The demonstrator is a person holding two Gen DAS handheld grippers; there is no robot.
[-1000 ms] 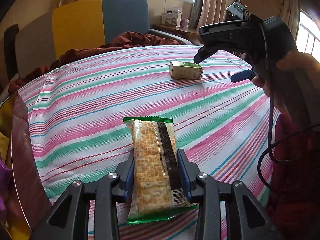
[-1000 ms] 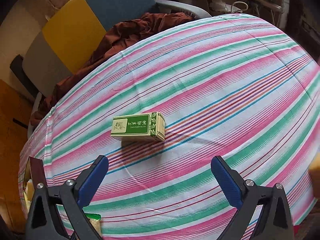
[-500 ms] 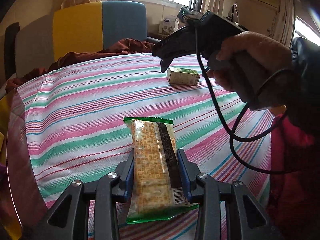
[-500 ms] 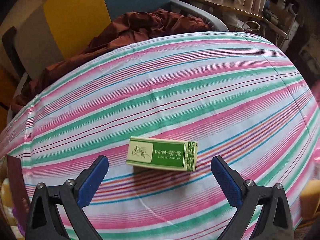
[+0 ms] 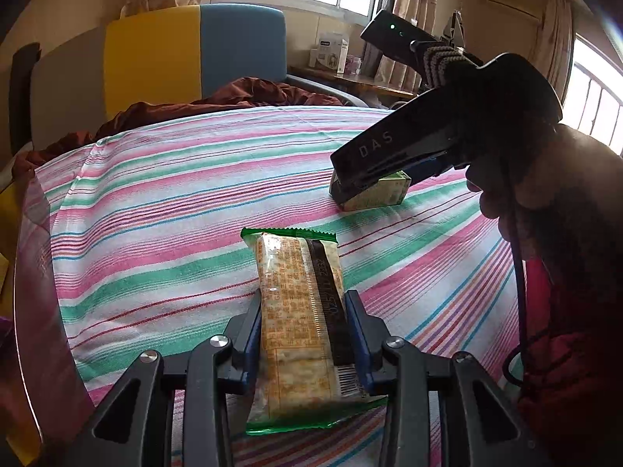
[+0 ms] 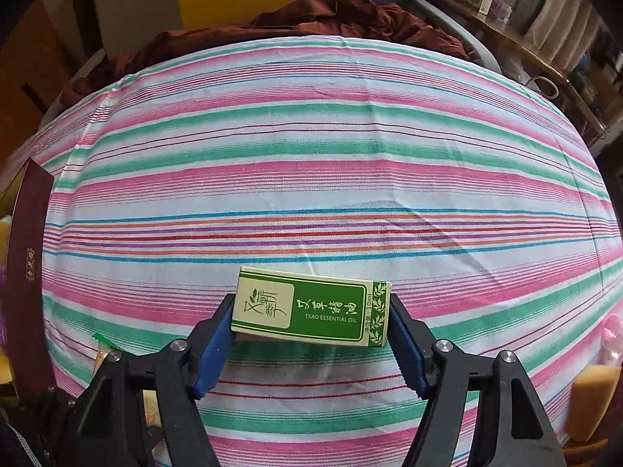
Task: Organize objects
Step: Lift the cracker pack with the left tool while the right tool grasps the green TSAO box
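A cracker packet (image 5: 300, 311) with green ends lies lengthwise between the pads of my left gripper (image 5: 303, 301), which is shut on it just above the striped tablecloth (image 5: 155, 214). Farther right on the cloth, the green essential-oil box (image 5: 383, 194) is partly hidden behind my right gripper, which a hand (image 5: 545, 194) holds. In the right wrist view the right gripper (image 6: 311, 303) points steeply down with its jaws closing. Its blue pads (image 6: 218, 334) meet both short ends of the box (image 6: 311, 311), which lies crosswise between them.
A dark maroon box wall (image 6: 27, 272) stands at the table's left edge. A yellow and blue chair (image 5: 194, 50) with dark red cloth (image 5: 253, 93) is behind the table. A yellowish soft object (image 6: 592, 397) sits at the right edge. Striped cloth stretches bare beyond the green box.
My right gripper came down over the green box, rolled square to it, and its jaws went from wide apart to meeting the box's ends. The left gripper and the cracker packet stayed put.
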